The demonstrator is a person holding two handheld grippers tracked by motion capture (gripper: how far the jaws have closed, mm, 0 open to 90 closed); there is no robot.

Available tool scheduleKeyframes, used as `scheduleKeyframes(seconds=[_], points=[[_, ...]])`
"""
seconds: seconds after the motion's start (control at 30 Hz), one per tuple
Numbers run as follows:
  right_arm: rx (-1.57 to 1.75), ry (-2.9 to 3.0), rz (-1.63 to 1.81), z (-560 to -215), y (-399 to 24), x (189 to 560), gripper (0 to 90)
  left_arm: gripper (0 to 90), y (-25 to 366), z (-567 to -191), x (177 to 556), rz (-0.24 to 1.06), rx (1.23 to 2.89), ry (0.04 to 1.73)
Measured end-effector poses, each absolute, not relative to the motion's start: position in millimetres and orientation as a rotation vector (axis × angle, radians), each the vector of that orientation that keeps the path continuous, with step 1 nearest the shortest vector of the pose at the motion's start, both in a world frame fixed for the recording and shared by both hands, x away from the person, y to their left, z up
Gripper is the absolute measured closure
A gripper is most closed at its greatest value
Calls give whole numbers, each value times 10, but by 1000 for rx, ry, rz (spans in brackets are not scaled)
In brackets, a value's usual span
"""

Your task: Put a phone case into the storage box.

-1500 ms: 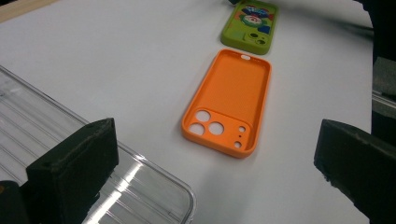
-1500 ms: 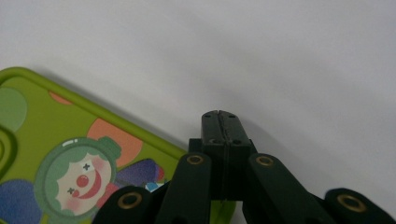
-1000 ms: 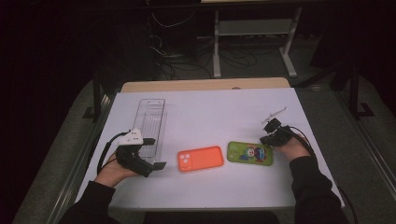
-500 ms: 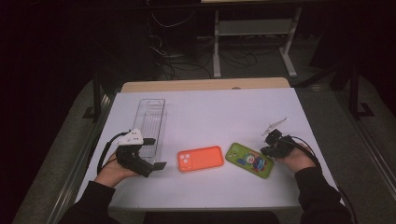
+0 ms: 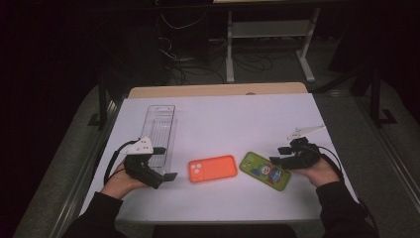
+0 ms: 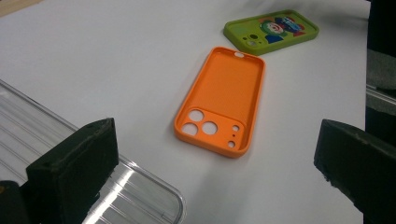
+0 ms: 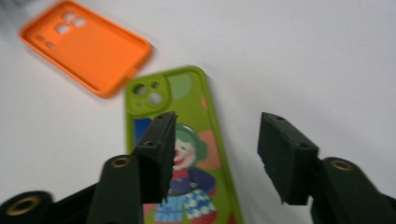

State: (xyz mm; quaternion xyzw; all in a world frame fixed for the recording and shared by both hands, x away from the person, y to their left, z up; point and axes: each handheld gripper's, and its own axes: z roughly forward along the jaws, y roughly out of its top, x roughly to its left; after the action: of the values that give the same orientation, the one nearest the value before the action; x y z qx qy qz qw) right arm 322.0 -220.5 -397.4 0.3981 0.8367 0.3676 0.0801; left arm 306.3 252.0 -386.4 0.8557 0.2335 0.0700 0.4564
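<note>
At the near left of the bench (image 5: 218,119), the left claw (image 5: 168,176) rests in the person's hand with its jaws spread wide and nothing between them. At the near right, the right claw (image 5: 275,161) has just been opening: its jaws stand part open above the near end of the green phone case (image 5: 265,171), not pressing on it, with only bare bench in the gap between them. The green case lies flat and slightly askew, printed side up. Just left of it, apart from it, the orange phone case (image 5: 212,168) lies flat between the two claws. Farther off on the left, the clear plastic tray (image 5: 162,131) runs lengthwise away from the person and looks empty; its near end lies beside the left claw. The left gripper view shows the orange case (image 6: 222,98) hollow side up, with its camera holes at the near end, and a ribbed corner of the tray (image 6: 140,196) under the left jaw. The right gripper view, somewhat blurred, brings out the clown figure on the green case (image 7: 187,140), beyond which lies the orange case (image 7: 86,46).
</note>
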Motion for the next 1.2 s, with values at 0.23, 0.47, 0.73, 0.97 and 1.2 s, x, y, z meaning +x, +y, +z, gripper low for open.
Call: scheduleKeyframes(seconds=[0.23,0.47,0.73,0.97,1.2], points=[[1132,2450,1184,-4019,-2182,3070,158,0,2521,-3862,3072,179,2117,566],[1080,2474,1198,-4120,-2062,2948,0,0,2516,-3861,3062,175,2120,571],[1049,2497,1183,-4145,-2034,2898,0,0,2511,-3871,3065,172,2126,565],[1034,2487,1198,-4082,-2039,2906,0,0,2510,-3872,3072,179,2137,553],[1002,2480,1216,-3944,-2024,2940,0,0,2491,-3880,3060,163,2127,567]])
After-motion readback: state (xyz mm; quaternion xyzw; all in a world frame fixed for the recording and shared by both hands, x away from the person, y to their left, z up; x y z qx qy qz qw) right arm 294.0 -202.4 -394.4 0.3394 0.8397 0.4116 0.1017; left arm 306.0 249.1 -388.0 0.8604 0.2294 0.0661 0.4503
